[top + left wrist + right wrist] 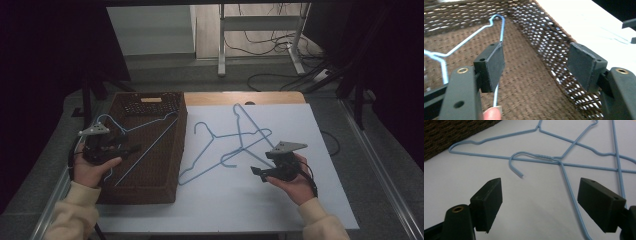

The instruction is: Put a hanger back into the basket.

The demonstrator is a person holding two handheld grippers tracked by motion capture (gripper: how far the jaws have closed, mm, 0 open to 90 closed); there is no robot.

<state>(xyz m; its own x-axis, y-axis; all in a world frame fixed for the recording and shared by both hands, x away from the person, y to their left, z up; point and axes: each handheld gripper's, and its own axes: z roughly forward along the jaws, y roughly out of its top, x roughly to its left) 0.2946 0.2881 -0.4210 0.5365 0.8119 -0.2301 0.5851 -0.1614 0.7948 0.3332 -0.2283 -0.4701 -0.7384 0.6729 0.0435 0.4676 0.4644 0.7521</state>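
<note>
One blue hanger (142, 137) in wicker basket (170, 165); both grippers' fingers wide apart, empty.

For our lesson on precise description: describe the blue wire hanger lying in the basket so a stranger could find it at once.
Start at the dark brown woven rectangular basket on the left side of the white-covered table. Inside it lies one light blue wire hanger, next to the open left gripper. Unlike the two overlapping blue wire hangers on the white surface, it sits alone on the basket's woven floor.
</note>
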